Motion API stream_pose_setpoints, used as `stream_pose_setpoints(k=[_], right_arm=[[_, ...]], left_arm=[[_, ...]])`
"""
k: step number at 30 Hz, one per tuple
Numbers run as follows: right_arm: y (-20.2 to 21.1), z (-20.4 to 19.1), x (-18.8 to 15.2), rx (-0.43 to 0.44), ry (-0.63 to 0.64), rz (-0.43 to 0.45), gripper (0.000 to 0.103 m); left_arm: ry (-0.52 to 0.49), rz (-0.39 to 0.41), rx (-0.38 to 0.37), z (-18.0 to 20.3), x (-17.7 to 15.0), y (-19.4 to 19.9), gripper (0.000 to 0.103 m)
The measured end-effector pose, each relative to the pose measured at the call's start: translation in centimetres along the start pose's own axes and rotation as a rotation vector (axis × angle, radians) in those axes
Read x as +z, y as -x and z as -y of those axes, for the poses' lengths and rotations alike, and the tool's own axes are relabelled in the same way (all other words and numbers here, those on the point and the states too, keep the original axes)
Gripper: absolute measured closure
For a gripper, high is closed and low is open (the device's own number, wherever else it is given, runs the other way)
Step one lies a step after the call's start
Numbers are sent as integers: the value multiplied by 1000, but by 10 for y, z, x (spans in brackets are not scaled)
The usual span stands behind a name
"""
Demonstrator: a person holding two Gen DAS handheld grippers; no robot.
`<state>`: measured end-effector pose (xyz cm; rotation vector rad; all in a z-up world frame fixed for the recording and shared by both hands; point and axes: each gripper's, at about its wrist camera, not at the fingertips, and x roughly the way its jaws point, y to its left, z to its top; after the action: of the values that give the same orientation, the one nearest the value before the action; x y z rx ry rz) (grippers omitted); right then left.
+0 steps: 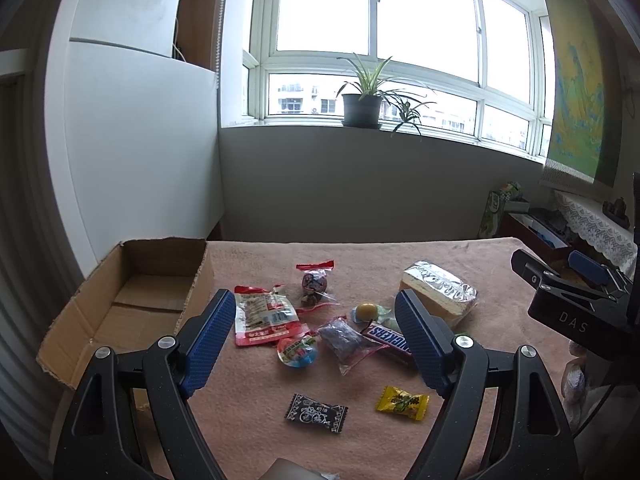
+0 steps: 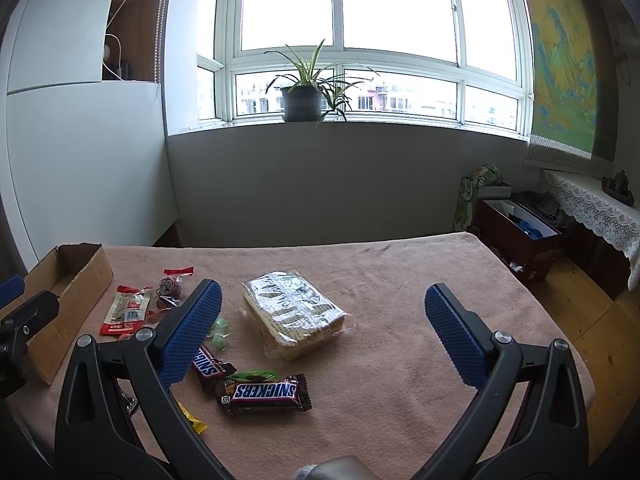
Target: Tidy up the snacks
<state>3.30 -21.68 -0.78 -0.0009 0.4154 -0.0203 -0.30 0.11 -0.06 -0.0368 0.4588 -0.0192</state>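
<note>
Several snacks lie on a pink towel-covered table [image 1: 260, 408]: a red packet [image 1: 262, 316], a Snickers bar [image 1: 390, 338], a wrapped sandwich [image 1: 440, 288], a black candy [image 1: 317, 413], a yellow candy [image 1: 402, 399]. An open cardboard box [image 1: 132, 300] stands at the left. My left gripper [image 1: 316, 312] is open and empty above the pile. My right gripper [image 2: 322, 302] is open and empty, with the sandwich [image 2: 294, 312] between its fingers and a Snickers bar [image 2: 264, 394] below; it also shows in the left wrist view [image 1: 576, 292].
The table's far edge faces a grey wall under a window with a potted plant [image 1: 362, 108]. A dark red box [image 2: 520, 232] and a lace-covered shelf [image 2: 592, 208] stand to the right of the table. The cardboard box [image 2: 68, 300] sits at the table's left edge.
</note>
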Motion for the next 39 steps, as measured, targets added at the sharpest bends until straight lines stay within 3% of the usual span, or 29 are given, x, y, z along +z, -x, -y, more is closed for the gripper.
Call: stream_pose_setpoints(k=[39], right_arm=[[-1,-1,-2,0,6,-4,0]], left_arm=[[-1,-4,-4,-3,1,0,21]])
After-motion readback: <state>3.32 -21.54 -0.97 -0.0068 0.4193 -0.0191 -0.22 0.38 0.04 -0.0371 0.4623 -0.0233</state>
